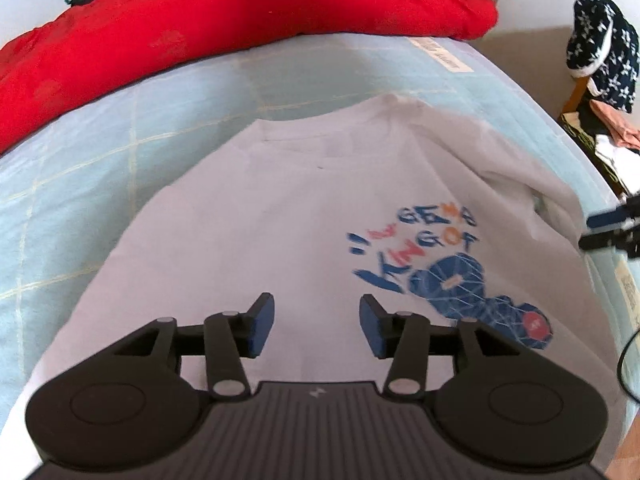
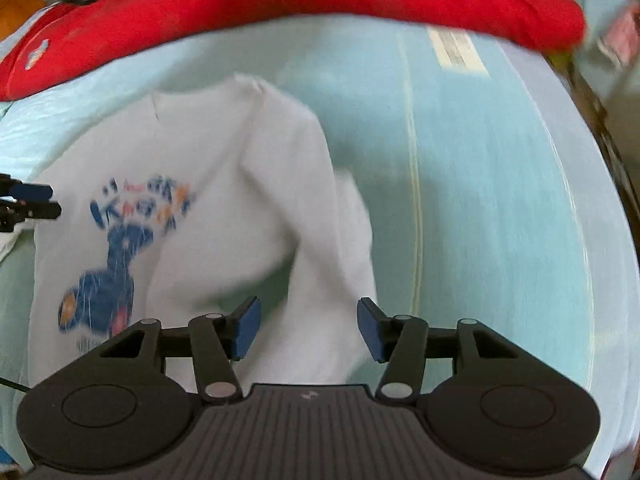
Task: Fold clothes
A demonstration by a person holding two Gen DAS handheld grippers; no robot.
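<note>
A white T-shirt (image 1: 304, 200) with a blue and orange print (image 1: 444, 276) lies on the light blue bed sheet (image 1: 80, 184). My left gripper (image 1: 317, 326) hangs above the plain left part of the shirt, its blue pads apart with nothing between them. In the right wrist view the same shirt (image 2: 224, 184) shows a bunched fold along its right side. My right gripper (image 2: 308, 328) hovers over that fold, open, with cloth below it but not pinched. Each gripper's tips show at the edge of the other's view: the right gripper (image 1: 608, 230) and the left gripper (image 2: 28, 202).
A red quilt (image 1: 224, 28) lies across the far side of the bed. Beyond the bed's right edge stands a chair with a dark star-patterned garment (image 1: 604, 48) and piled clothes (image 1: 612, 144). Bare sheet (image 2: 480, 208) spreads to the right of the shirt.
</note>
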